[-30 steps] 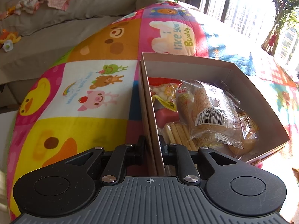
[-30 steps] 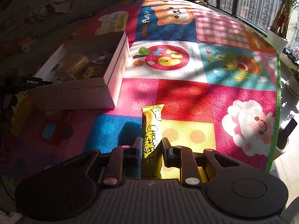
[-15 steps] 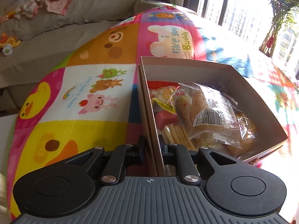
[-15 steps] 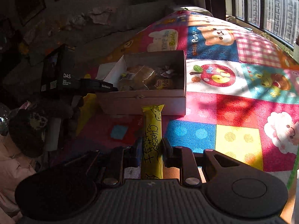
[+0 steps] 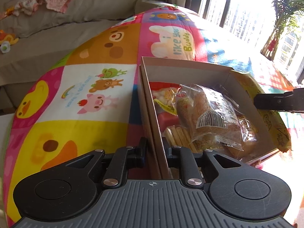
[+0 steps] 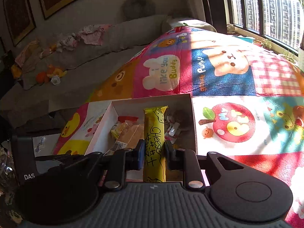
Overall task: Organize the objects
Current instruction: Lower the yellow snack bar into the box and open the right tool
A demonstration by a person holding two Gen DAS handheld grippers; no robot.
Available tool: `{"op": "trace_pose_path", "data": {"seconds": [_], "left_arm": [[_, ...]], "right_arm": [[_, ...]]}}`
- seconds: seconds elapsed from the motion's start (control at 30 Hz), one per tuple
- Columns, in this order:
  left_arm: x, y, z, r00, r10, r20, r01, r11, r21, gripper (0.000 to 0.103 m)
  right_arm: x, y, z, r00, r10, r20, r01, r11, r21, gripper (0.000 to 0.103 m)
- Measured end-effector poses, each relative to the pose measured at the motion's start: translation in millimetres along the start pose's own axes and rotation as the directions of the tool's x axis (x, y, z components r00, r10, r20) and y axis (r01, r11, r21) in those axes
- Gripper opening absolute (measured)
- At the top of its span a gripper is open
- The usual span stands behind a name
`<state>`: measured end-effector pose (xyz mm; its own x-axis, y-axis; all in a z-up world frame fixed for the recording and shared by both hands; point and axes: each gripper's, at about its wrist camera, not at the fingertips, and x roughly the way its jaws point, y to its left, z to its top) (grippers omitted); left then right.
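Yellow cheese snack stick [image 6: 154, 142], pinched in right gripper [image 6: 153, 153], now carried from the play mat [image 6: 237, 79] to above the cardboard box [image 5: 190, 70]; box wall between opening jaws of left gripper [image 5: 154, 148], pads apparently touching; release pending.

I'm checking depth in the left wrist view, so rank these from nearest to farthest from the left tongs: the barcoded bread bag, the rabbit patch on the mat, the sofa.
1. Bread bag: in the box, just right of the left tongs.
2. Rabbit patch: on the mat, beyond the box's far wall.
3. Sofa: past the mat, upper left.
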<state>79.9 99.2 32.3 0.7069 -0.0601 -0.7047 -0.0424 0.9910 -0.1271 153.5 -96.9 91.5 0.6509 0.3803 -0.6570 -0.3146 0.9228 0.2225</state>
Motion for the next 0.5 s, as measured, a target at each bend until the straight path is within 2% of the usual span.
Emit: {"op": "trace_pose_path", "data": {"seconds": [0.1,0.17,0.4,0.5], "left_arm": [[-1,1,-1,1.000,-0.009,0.004,0.009,1.000,-0.005,0.020],[-1,2,-1,1.000,-0.017,0.006,0.017,1.000,-0.009,0.020],[-1,4,-2,1.000,-0.023,0.013,0.023,1.000,-0.015,0.021],[-1,4,-3,0.999,-0.028,0.015,0.029,0.999,-0.017,0.021]], "right_arm": [[38,0,6,0.998,-0.038,-0.042,0.039,0.999,0.012,0.021],[57,-3,6,0.996,-0.032,-0.080,0.035,0.998,0.045,0.021],[72,-3,1,0.996,-0.004,-0.088,0.010,0.998,0.065,0.022],[76,-3,5,0.995,0.032,-0.089,-0.025,0.996,0.089,0.022]]}}
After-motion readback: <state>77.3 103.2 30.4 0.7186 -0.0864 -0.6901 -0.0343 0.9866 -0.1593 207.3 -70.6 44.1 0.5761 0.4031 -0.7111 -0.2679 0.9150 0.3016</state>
